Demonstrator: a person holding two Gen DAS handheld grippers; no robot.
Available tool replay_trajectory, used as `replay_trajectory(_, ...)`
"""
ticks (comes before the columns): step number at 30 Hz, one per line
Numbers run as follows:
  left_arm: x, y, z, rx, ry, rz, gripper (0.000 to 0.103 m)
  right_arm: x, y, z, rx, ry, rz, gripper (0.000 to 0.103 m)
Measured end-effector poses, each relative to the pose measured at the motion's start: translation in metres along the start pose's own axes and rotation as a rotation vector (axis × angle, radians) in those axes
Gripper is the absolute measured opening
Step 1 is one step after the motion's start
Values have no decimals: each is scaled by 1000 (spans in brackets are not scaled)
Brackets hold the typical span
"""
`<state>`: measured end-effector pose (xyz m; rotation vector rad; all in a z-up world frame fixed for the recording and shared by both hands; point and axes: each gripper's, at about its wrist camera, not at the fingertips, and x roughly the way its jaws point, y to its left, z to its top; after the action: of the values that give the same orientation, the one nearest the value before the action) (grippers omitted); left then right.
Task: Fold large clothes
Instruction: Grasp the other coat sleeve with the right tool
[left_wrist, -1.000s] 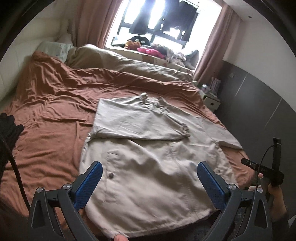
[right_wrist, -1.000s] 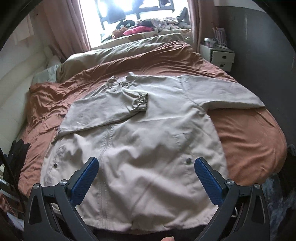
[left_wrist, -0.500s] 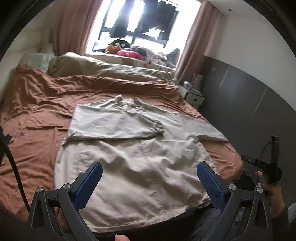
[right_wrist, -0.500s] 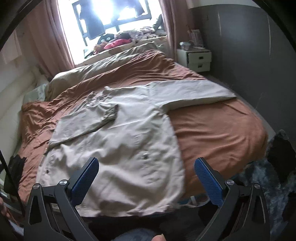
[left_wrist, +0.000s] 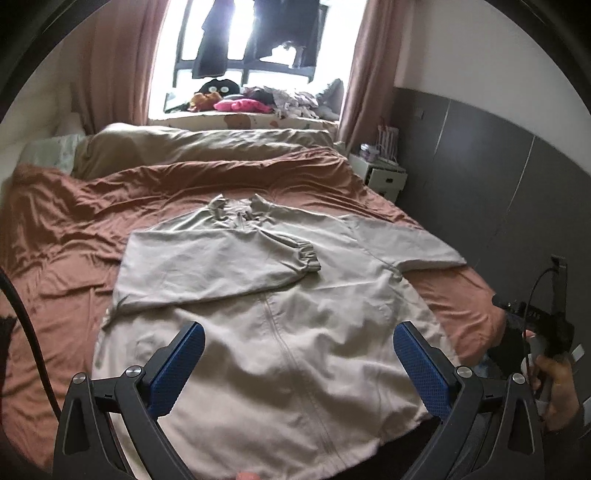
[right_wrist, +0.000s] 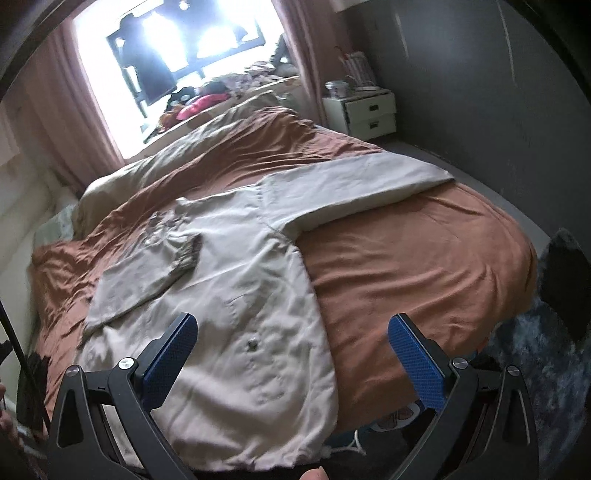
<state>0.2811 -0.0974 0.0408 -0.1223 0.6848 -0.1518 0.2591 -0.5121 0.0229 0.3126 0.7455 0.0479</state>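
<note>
A wide bed (left_wrist: 74, 258) covered with a rumpled rust-brown sheet fills most of both views, with a tan duvet (left_wrist: 207, 144) bunched along its far side below a bright window (left_wrist: 243, 55) framed by pink curtains (left_wrist: 373, 74). Spread flat on the sheet, front side up with its zip running toward the near edge, lies the large beige jacket (left_wrist: 295, 332), its collar (left_wrist: 236, 210) pointing toward the window and its hem reaching the near edge of the mattress. One sleeve (left_wrist: 221, 262) is folded across the chest so that its gathered cuff (left_wrist: 308, 256) rests near the middle of the garment; the other sleeve (right_wrist: 354, 188) stretches straight out over the bare sheet toward the dark grey wall (right_wrist: 498, 92). A white bedside cabinet (right_wrist: 364, 110) stands in the far corner beside the bed, and a heap of clothes and a pink item (left_wrist: 240, 105) sit on the window ledge. The left gripper (left_wrist: 297, 354) hangs above the lower part of the jacket with its blue-padded fingers spread wide apart and nothing between them. The right gripper (right_wrist: 291, 345) is likewise spread wide and empty, poised over the jacket's side edge and the sheet next to it; in the left wrist view a hand (left_wrist: 554, 384) holds its handle at the right margin.
</note>
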Motion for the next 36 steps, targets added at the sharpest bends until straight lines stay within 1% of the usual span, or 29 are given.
replay_trajectory(4, 31, -3, 12, 46, 12, 16, 102, 24, -5, 7, 40, -32, -3, 103)
replay_trajectory(7, 54, -2, 17, 38, 36, 7, 102, 46, -12, 11, 68, -49, -14, 103)
replay_trajectory(9, 70, 0, 20, 20, 35, -4, 102, 64, -19, 13, 88, -48, -10, 103)
replay_trajectory(12, 95, 4, 24, -3, 40, -25, 102, 93, -25, 15, 127, -40, 7, 103)
replay_trajectory(16, 127, 1, 27, 30, 55, -6, 102, 129, -35, 17, 206, -41, 44, 103)
replay_trajectory(20, 161, 6, 31, 12, 106, -24, 102, 161, -56, 22, 310, -39, 99, 88)
replay_trajectory(22, 182, 9, 33, 0, 128, -40, 101, 179, -68, 27, 355, -33, 123, 85)
replay_trajectory(24, 202, 11, 36, -3, 151, -37, 97, 190, -78, 31, 387, -33, 139, 84)
replay_trajectory(26, 221, 11, 39, 6, 176, -25, 89, 208, -87, 39, 432, -32, 158, 83)
replay_trajectory(29, 245, 14, 41, 13, 197, -21, 84, 230, -99, 52, 475, -27, 187, 76)
replay_trajectory(32, 268, 16, 43, 15, 221, -23, 81, 246, -110, 65, 503, -23, 198, 75)
replay_trajectory(36, 294, 19, 44, 27, 249, -25, 81, 267, -126, 80, 542, -10, 216, 74)
